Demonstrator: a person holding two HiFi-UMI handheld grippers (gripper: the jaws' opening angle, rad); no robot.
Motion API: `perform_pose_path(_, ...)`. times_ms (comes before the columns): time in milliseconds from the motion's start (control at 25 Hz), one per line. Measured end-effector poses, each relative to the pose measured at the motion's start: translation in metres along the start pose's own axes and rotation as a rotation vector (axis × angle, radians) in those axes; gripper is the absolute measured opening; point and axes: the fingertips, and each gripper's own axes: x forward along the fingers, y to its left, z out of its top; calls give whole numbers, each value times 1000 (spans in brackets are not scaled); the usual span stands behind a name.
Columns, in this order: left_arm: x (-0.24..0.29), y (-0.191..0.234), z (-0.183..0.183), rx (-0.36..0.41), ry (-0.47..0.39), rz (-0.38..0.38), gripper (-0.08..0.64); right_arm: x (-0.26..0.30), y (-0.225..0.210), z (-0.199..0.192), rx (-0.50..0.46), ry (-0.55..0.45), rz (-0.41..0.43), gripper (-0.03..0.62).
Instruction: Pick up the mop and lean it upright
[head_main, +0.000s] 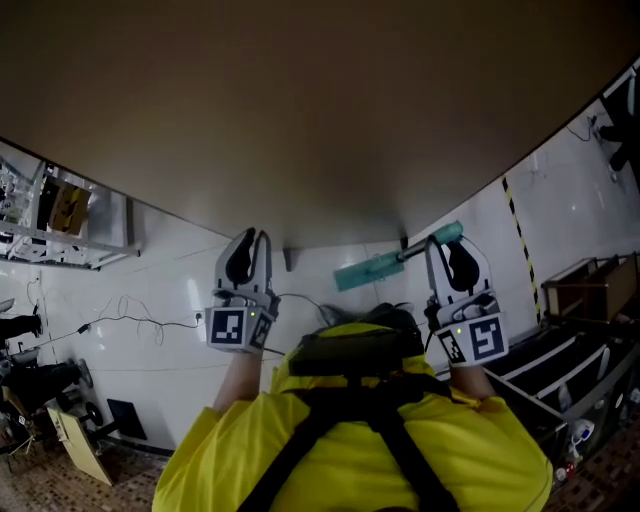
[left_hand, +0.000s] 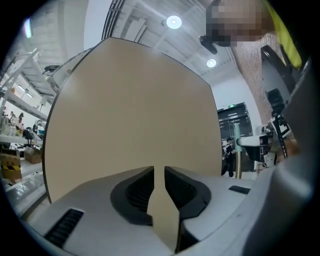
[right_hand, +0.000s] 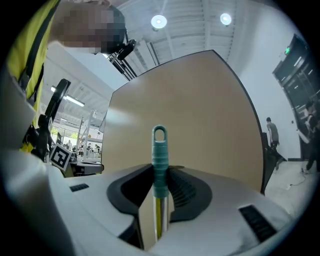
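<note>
In the head view the person's two arms reach out level toward a large flat tan panel (head_main: 300, 120) that fills the top of the picture. The left gripper (head_main: 252, 238) stands alone with nothing near its tips. The right gripper (head_main: 448, 243) has the teal-handled mop (head_main: 368, 271) at its jaws: the flat teal mop head (head_main: 360, 273) shows lower and to the left, near the foot of the panel, and the shaft runs up from it to the jaws, much foreshortened. In the left gripper view the left gripper (left_hand: 159, 169) is released and empty, its dark pads a narrow slit apart with only the tan panel (left_hand: 130, 110) showing through. In the right gripper view the right gripper (right_hand: 160, 172) is clenched on the mop's teal ribbed grip (right_hand: 159, 160). The hanging loop stands clear above the pads, the silvery shaft drops below them, and the panel is close behind. The mop looks raised to about upright, so what remains, as I judge it, is resting the handle on the panel. The hold sits at the very top end, so the long shaft could pivot or slip down through the pads. If the jaws let go before the grip bears on the panel, the mop would topple. The mop head could also skid out on the smooth pale floor if the lean is too shallow, and the empty left gripper is not placed to catch it
</note>
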Motion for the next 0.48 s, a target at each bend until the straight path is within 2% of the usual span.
perform_pose_path(280, 6, -1, -10, -21, 23, -32, 72, 6, -7, -23, -21, 44, 9, 104)
perform_pose_path(480, -6, 10, -19, -35, 34, -3, 72, 20, -22, -89, -15, 107, -17, 104)
